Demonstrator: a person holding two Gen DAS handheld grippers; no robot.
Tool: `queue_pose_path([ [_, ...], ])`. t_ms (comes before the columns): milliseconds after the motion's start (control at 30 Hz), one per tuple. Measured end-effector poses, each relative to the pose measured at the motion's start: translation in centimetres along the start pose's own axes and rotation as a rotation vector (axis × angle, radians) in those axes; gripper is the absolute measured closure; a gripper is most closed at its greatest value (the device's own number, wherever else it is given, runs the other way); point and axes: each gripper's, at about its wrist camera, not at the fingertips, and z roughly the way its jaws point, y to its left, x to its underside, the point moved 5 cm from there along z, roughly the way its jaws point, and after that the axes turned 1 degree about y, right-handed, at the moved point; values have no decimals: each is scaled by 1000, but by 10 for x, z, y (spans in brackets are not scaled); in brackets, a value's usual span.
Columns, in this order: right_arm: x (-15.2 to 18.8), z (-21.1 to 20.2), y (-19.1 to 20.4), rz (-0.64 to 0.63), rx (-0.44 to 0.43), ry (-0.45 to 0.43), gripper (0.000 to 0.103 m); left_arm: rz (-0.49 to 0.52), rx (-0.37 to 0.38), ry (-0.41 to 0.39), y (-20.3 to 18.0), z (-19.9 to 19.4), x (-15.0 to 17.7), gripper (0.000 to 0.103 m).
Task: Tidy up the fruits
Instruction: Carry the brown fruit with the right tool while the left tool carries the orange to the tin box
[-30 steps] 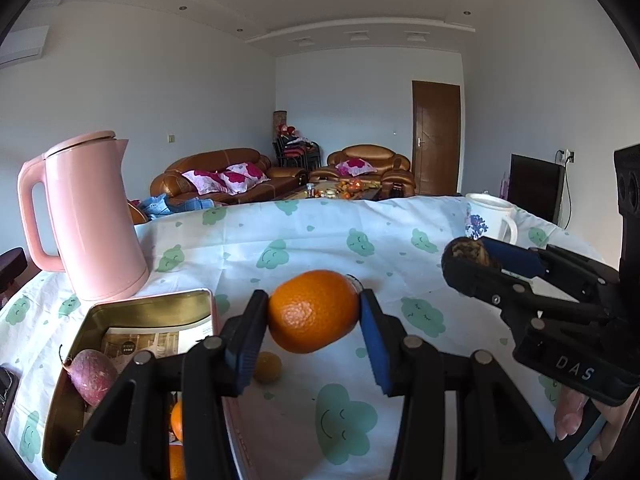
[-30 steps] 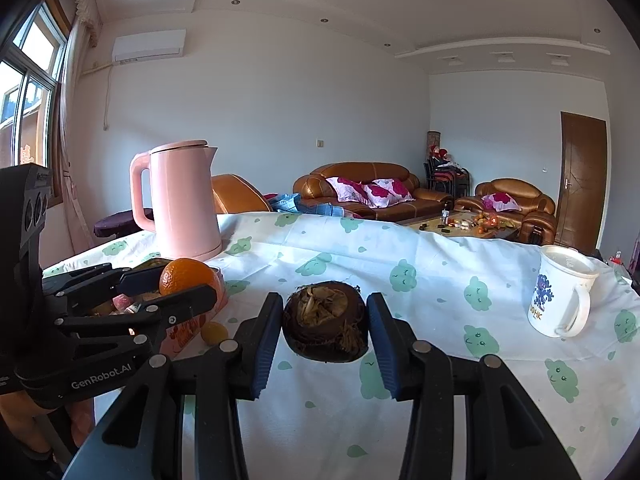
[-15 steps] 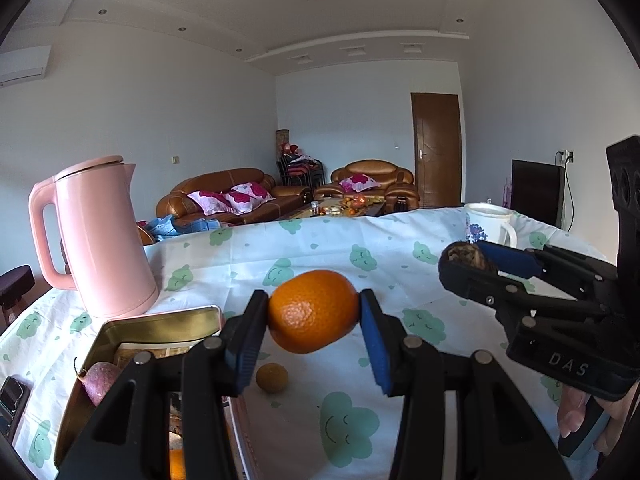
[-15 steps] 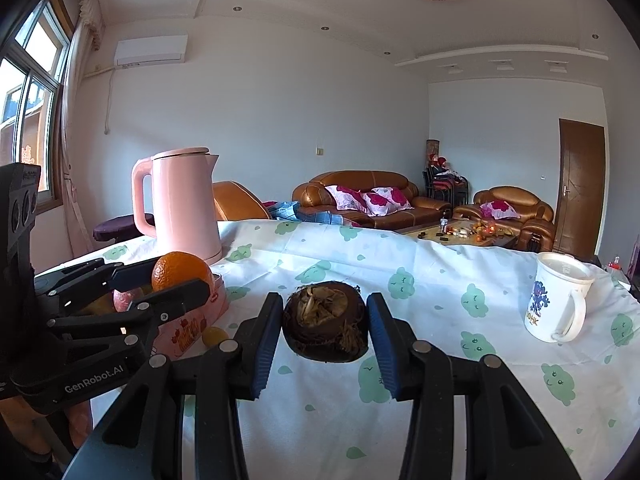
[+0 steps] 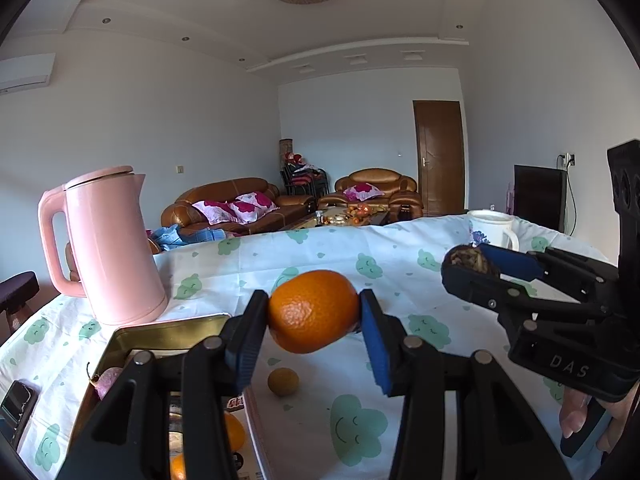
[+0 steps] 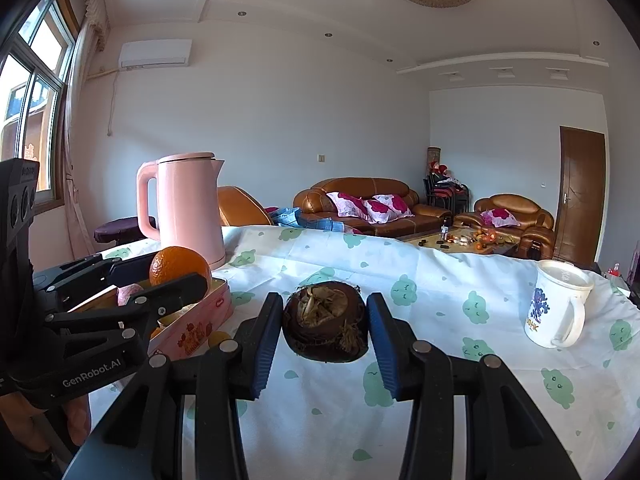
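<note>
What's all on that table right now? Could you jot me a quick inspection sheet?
Surface: table under a cloud-print cloth.
Job's things: orange; dark brown fruit; tin box holding fruit; small yellow fruit loose on the cloth.
Clutter: pink kettle, white mug.
Grippers: left gripper shut on the orange; right gripper shut on the dark brown fruit.
Cables: nothing seen.
Surroundings: brown sofas, door.
</note>
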Motion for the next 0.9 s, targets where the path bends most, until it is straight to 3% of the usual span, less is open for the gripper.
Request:
queue_pose_path([
  [400,-4,8,17,-13,-29,20,58,-23,-23,-16,18,-11,-3,55],
  [900,-18,33,69,-77,-135,49,58,-88,-127,11,75,-21,5,55],
])
